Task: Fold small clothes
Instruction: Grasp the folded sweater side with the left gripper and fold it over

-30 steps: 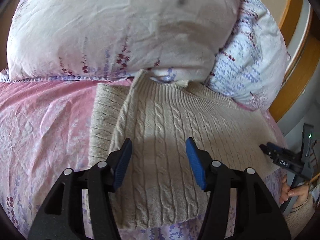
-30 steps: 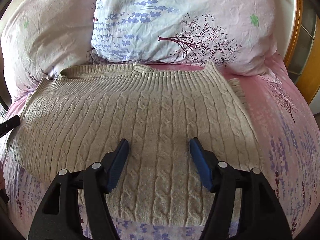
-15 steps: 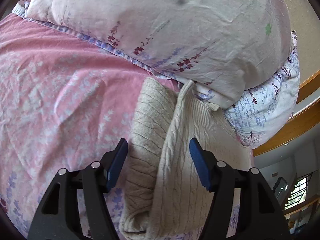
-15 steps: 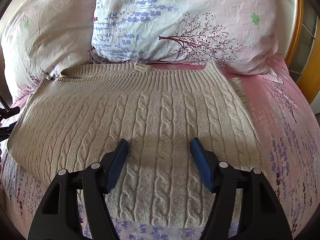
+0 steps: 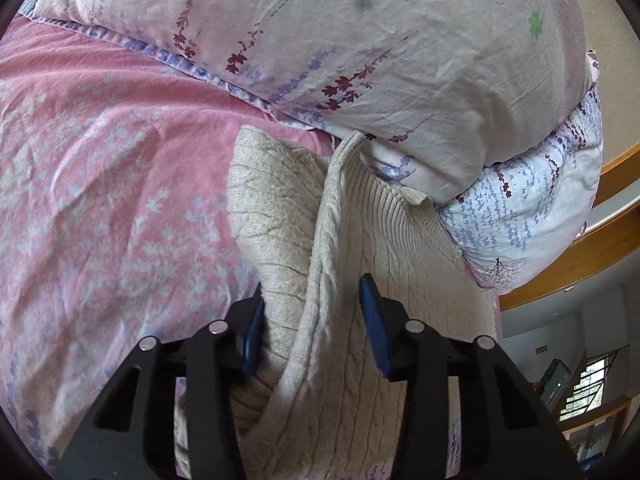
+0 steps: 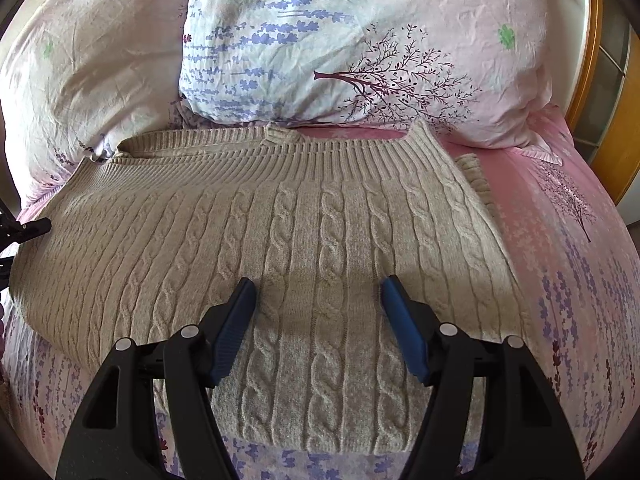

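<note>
A beige cable-knit sweater (image 6: 320,220) lies flat on the pink bed, collar toward the pillows. In the left wrist view I see its left side (image 5: 280,208), where a folded sleeve and the body's edge form a raised ridge. My left gripper (image 5: 314,326) straddles that ridge and its jaws are closing. The left pad touches the knit and the right pad stands just off it. The left gripper's tip (image 6: 28,229) also shows at the sweater's left edge. My right gripper (image 6: 318,320) hovers open over the sweater's lower middle, holding nothing.
Two floral pillows (image 6: 340,40) (image 6: 80,72) press against the sweater's collar edge. The pink flowered sheet (image 5: 100,160) spreads to the left of the sweater and to its right (image 6: 560,220). A wooden bed frame (image 5: 600,240) runs along the far right.
The left gripper has rolled and shifted from over the sweater's body to its left edge, and its jaws have narrowed round the folded ridge. The right gripper has kept still.
</note>
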